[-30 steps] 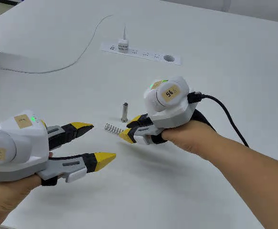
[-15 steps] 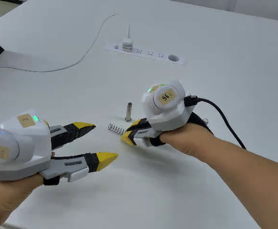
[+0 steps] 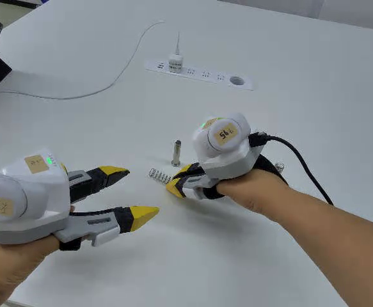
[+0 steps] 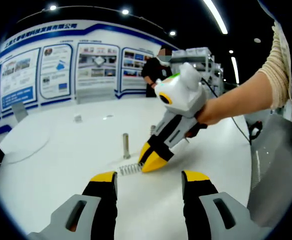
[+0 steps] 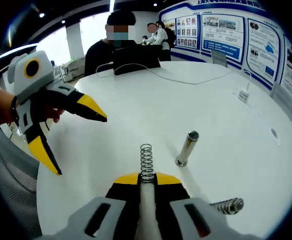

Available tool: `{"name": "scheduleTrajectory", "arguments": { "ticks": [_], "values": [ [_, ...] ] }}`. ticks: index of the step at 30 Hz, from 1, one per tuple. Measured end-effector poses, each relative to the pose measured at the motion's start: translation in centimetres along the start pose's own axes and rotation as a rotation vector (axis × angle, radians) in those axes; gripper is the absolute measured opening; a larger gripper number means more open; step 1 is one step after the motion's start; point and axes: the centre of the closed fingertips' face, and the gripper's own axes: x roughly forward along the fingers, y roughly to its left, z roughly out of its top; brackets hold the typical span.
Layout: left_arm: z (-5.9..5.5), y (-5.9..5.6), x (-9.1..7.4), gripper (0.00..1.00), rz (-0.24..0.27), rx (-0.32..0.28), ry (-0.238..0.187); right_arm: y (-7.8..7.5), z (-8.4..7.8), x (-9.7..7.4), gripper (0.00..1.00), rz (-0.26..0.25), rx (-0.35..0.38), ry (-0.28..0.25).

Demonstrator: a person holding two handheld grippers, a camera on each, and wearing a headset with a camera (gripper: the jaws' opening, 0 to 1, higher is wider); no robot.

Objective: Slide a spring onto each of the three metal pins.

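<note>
Mid-task at the bench: the right gripper (image 3: 173, 185) has its jaws closed on one end of a spring (image 3: 158, 174), held low over the white worktop (image 3: 314, 89). The coil points toward a bare metal pin (image 3: 176, 153) that stands upright just beside it, well in from every edge. The left gripper (image 3: 134, 192) hovers toward the near left corner, jaws wide apart and empty. A second pin (image 5: 228, 205) by the right hand appears to carry a spring already, so most of the job looks unfinished.

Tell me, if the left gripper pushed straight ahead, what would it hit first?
Likely the spring clamped in the right gripper, straight ahead of the open left gripper; the pin stands farther back. Depth is uncertain.
</note>
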Motion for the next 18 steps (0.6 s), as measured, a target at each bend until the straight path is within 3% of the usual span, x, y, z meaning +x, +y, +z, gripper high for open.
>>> {"name": "scheduleTrajectory", "arguments": {
  "ticks": [6,18],
  "values": [
    [0.0,-0.1,0.1,0.52,-0.003,0.001,0.004,0.1,-0.3,-0.8,0.11,0.01,0.014,-0.006],
    [0.6,-1.2,1.0,0.5,-0.042,0.024,0.007,0.9,-0.7,-4.0,0.11,0.031,-0.04,-0.005]
  ]
}}
